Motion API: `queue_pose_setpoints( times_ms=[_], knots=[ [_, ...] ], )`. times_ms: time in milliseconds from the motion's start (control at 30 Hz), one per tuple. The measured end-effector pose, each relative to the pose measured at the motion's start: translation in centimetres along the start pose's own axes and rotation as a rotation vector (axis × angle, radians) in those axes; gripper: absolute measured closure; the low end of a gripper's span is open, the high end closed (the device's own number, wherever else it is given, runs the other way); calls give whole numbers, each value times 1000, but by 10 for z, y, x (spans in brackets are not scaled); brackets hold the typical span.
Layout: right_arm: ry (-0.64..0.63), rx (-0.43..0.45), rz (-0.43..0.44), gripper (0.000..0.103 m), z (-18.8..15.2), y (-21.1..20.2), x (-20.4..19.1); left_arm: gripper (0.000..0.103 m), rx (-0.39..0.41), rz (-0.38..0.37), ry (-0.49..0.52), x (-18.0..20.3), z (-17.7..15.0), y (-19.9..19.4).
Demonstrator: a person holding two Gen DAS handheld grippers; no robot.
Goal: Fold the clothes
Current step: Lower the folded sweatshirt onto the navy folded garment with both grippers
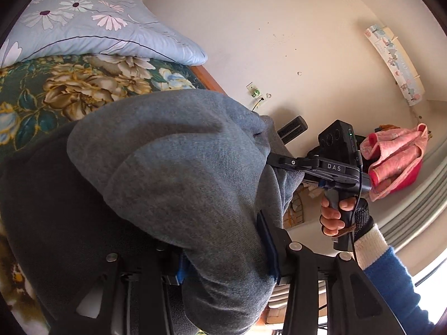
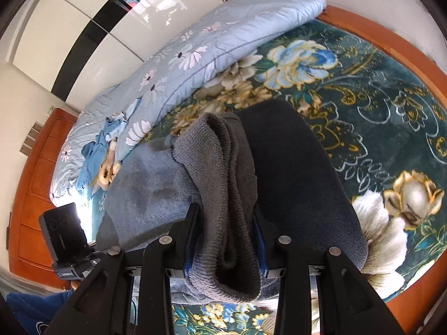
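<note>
- Left wrist view: the left gripper (image 1: 223, 262) is clamped on a bunched fold of the grey garment (image 1: 173, 173), which fills the middle of the view and drapes down toward the floral bedspread (image 1: 69, 89). The right gripper (image 1: 276, 156) bites the same cloth at its far edge, gripped by a hand (image 1: 335, 212) in a blue sleeve (image 1: 391, 276). A pale blue quilt (image 1: 92, 22) lies beyond; pink cloth (image 1: 396, 159) hangs by the wall.
- Right wrist view: the right gripper (image 2: 226, 240) is closed on a ribbed hem of the grey garment (image 2: 223, 195), its fold running straight away from the jaws along the fingers. Darker fleece of the garment spreads to the right over the bedspread (image 2: 391, 106); lighter fleece lies left, toward the other tool.
- Judgement: both tools hold one edge, the span between them running left to right, so the coming fold turns on carrying that edge across the cloth on the bed.
</note>
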State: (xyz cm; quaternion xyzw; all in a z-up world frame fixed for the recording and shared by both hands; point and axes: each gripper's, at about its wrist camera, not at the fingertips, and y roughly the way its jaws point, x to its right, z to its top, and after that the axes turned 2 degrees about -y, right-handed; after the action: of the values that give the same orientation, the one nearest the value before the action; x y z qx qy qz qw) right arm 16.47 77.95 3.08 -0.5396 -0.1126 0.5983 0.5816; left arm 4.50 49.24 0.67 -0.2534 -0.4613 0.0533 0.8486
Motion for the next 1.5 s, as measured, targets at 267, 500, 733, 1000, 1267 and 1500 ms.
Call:
queue_pose_setpoints(
  times_ms=[267,500,733,1000,1267,1500],
  knots=[
    [18,33,-3,62,-5,-3,2,54,-5,27,9,3,1,-4],
    [21,75,-77,62,-3,-28,-8,45,36,90,10,-6,0,-47],
    [-3,187,-137,62,3,-56,-38,42,132,214,148,29,17,-65],
    [-117,145,-206,62,19,-11,-69,41,58,258,233,40,18,-20],
    [-26,142,-235,62,27,18,-46,41,29,271,226,31,19,-10],
    [-71,163,-267,62,14,-13,-69,41,54,286,231,45,12,-32]
  ],
)
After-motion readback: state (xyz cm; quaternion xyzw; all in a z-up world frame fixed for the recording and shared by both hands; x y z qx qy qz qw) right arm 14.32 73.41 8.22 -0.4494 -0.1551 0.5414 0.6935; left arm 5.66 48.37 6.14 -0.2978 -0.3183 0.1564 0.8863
